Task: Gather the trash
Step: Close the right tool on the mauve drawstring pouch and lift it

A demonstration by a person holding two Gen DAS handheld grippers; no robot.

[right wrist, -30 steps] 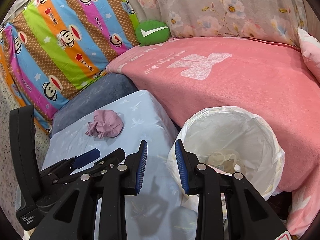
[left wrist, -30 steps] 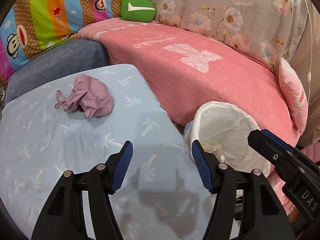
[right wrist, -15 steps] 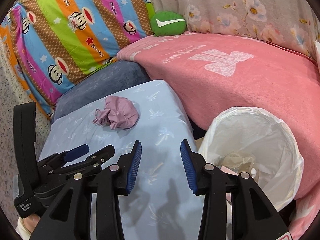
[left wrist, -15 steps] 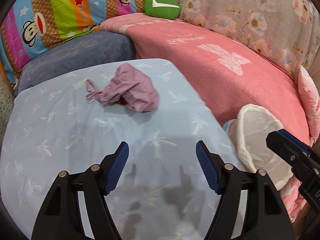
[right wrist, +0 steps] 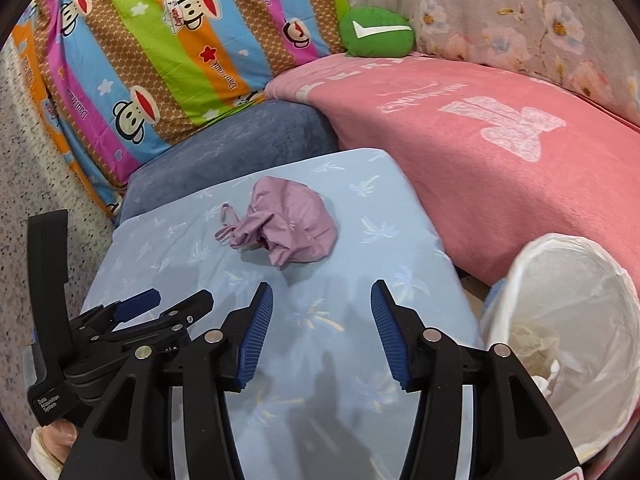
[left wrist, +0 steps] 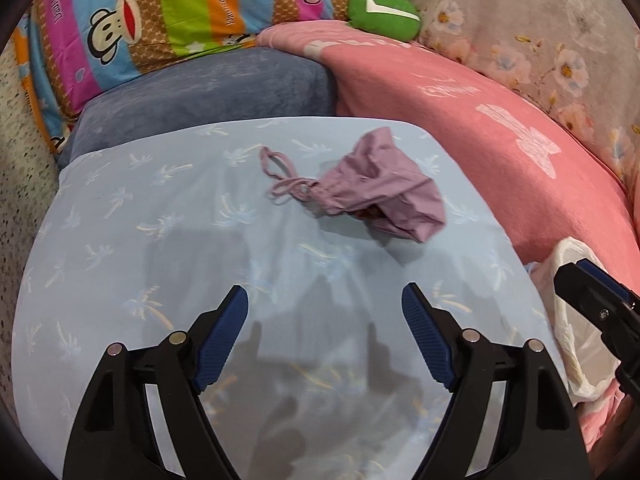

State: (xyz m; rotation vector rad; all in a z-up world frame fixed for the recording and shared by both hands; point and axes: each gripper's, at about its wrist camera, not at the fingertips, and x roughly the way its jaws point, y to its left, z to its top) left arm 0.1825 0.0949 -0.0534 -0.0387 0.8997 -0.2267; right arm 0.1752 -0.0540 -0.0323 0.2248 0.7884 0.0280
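Observation:
A crumpled mauve drawstring bag (left wrist: 384, 188) (right wrist: 292, 224) lies on a light blue cloth-covered stool (left wrist: 168, 240) (right wrist: 344, 360). My left gripper (left wrist: 325, 304) hovers over the stool short of the bag, its jaws opening with nothing between them. My right gripper (right wrist: 322, 300) is just right of it, jaws also opening and empty, the bag ahead of its tips. A bin lined with a white bag (right wrist: 572, 320) (left wrist: 576, 320) stands at the stool's right side with pale scraps inside.
A pink blanket (right wrist: 500, 152) covers the sofa behind the stool and bin. A grey-blue cushion (left wrist: 208, 92), a striped monkey-print pillow (right wrist: 160, 52) and a green plush (right wrist: 376, 32) sit at the back. Speckled floor (right wrist: 28, 160) lies to the left.
Both grippers have swung left from the bin toward the mauve bag, which now sits nearer and more central. Both pairs of jaws have spread wider.

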